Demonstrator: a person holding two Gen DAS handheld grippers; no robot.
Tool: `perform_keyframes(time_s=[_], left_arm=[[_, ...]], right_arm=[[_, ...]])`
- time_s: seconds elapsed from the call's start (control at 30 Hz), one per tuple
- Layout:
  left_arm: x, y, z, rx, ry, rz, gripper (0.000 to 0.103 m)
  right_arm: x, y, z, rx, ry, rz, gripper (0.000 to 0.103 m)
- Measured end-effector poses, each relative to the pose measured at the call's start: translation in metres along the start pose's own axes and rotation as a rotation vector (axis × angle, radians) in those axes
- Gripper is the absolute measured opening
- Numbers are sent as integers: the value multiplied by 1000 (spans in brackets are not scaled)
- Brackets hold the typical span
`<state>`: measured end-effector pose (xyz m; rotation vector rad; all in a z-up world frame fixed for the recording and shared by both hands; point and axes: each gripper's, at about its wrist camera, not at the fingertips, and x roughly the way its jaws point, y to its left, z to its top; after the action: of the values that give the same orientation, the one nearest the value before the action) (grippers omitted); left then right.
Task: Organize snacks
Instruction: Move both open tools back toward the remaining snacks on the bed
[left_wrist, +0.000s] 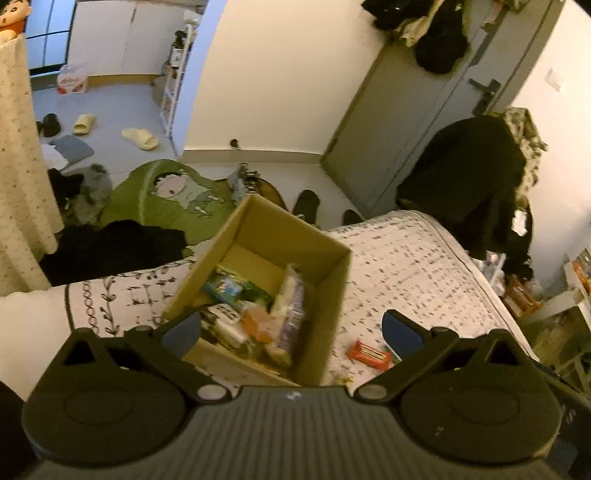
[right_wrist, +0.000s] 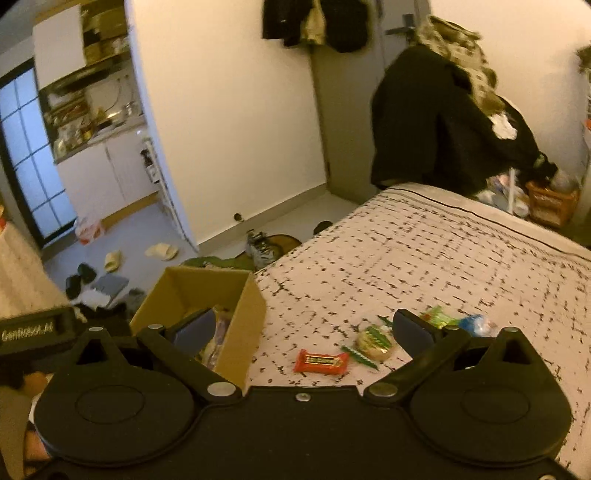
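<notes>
We hold both grippers empty, jaws spread as wide as they go, nothing between the pads in either view.

Left gripper (left_wrist: 291, 328): the open cardboard box (left_wrist: 332, 295) sits right between and just beyond the jaws, already holding a heap of snacks (left_wrist: 258, 314), with purple, orange, blue and green packets; the labels are too blurred to read. Just inside the right jaw, outside the box wall, lies a red candy bar (left_wrist: 369, 355) on the patterned bedsheet (left_wrist: 406, 258).

Right gripper (right_wrist: 303, 328): the same red bar (right_wrist: 321, 362) lies between the jaws, slightly right of centre. Near the right jaw is a round green-and-cream wrapped snack (right_wrist: 373, 342), and past that jaw's tip a green packet (right_wrist: 437, 316) and a blue wrapper (right_wrist: 476, 325). The box (right_wrist: 243, 314) is behind the left jaw.

Farther off there is bare sheet, then floor clutter, slippers (right_wrist: 162, 252) and a dark coat (right_wrist: 436, 122) by the door.

We judge that several snacks remain loose and the red bar is the nearest pick.

Risks:
- The flat bar on soft bedding could let the pads dig into the sheet and pinch fabric, or slide the bar away.
- The round snack is close to the bar, so a wide jaw may nudge it or grab both.
- The box sits near the bed edge, so a bump from the left jaw could tip it off.
- Frames are motion-blurred, so aim may be off.
</notes>
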<state>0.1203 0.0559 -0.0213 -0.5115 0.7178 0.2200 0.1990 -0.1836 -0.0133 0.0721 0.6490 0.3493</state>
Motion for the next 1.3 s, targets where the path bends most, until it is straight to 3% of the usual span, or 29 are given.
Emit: perform_keyframes(time_s=[0.3,0.43,0.7,1.07,1.3], left_arm=[[1,-17,-16,50,27,1,103],[2,-25,-26,66,31,2,103],[8,-47,-46,124,65,-2,103],[11,-73,-62,174,25,26,103],[20,-89,-74,199,15,3,103]], right_arm=[[-15,-19,-19,-86,32,-28,103],[-16,-32,-24,-55,82,-36,103],[-19,-53,-21,-28,78,-63,103],[-26,-101,-16,90,52,-132,103],[-24,-119,-20,116,48,-139,103]])
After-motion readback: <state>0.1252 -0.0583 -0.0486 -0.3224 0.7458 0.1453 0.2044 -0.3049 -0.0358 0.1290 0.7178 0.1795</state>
